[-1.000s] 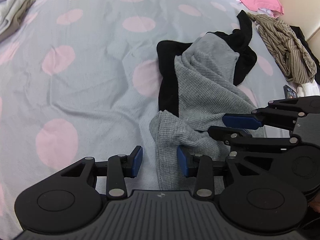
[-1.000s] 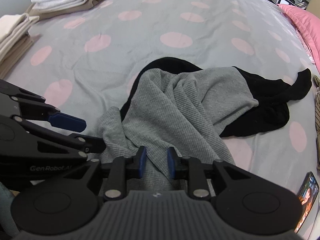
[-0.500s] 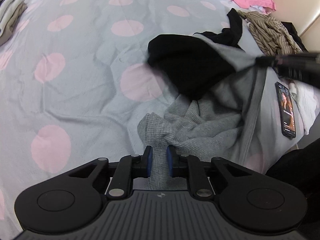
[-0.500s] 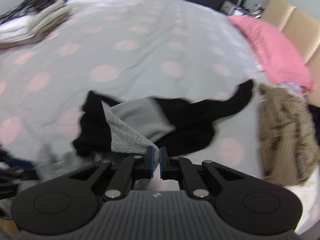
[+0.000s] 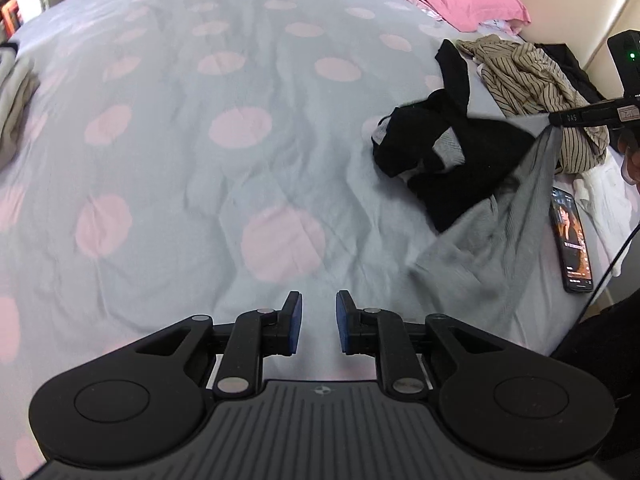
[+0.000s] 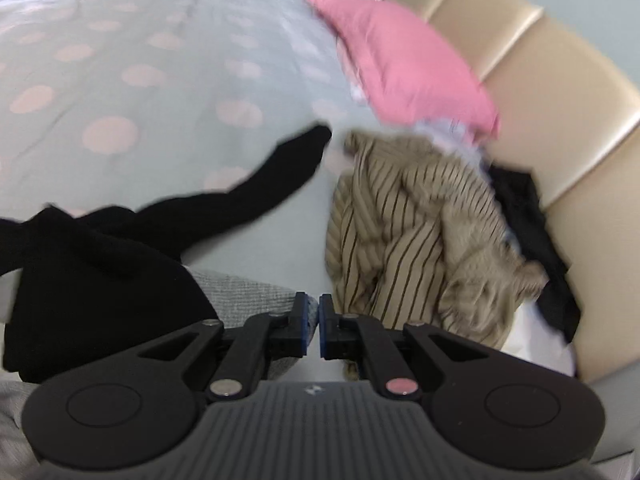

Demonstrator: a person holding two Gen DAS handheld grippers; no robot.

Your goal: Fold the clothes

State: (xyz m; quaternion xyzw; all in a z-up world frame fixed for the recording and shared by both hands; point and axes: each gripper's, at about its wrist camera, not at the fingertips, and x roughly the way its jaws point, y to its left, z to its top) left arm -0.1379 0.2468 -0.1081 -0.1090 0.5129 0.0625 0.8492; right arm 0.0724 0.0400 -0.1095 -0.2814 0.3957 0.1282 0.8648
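A grey ribbed garment with black sleeves (image 5: pixel 500 240) lies crumpled on the right of the spotted bedsheet (image 5: pixel 200 160). One grey edge is lifted off the bed. My right gripper (image 5: pixel 560 120) is shut on that edge at the far right of the left wrist view. In the right wrist view its jaws (image 6: pixel 313 320) stand almost together, with the grey cloth (image 6: pixel 248 296) running in behind the left finger and the black sleeve (image 6: pixel 280 176) trailing away. My left gripper (image 5: pixel 319 320) hovers over bare sheet. Its jaws are opening and nothing is between them.
A beige striped garment (image 6: pixel 400 232) is heaped near the padded headboard (image 6: pixel 540 80), beside a pink pillow (image 6: pixel 400 60). A phone (image 5: pixel 572 236) lies on the bed's right edge, with a cable next to it. Folded clothes (image 5: pixel 12 100) sit at the far left.
My left gripper has let go of the grey fabric and risen. My right gripper has carried its edge of the garment to the right, dragging the whole piece toward the striped heap.
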